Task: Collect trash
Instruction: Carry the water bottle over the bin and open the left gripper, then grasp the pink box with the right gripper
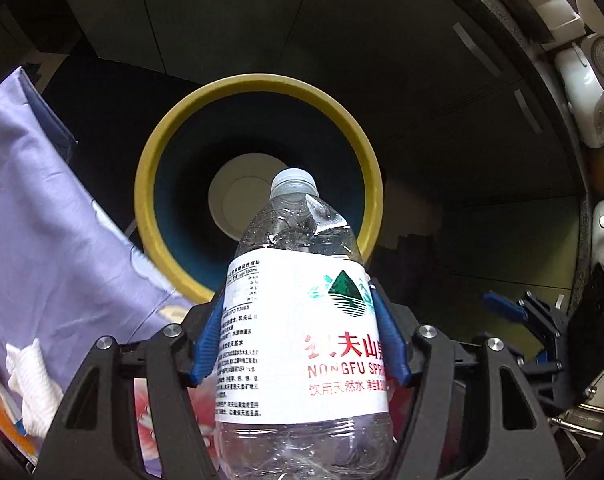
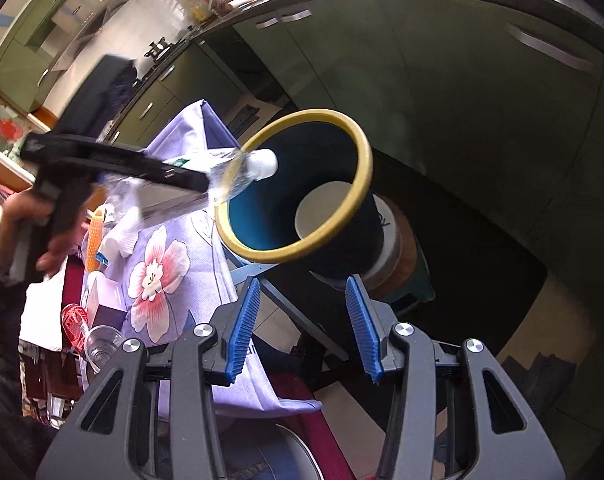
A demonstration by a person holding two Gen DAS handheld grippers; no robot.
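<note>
Left tool (image 1: 297,344): clamped on water bottle (image 1: 302,320), cap at the bin's mouth.
Right tool (image 2: 304,328): spread apart, holding nothing.
Bin (image 2: 366,168): yellow-rimmed, just beyond flowered cloth (image 2: 169,264).
Cabinets (image 2: 442,60): behind.

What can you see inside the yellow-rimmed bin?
Inside the bin a white paper cup lies at the bottom against dark blue walls. In the left wrist view the bottle held by the left gripper hides the bin's lower part.
</note>
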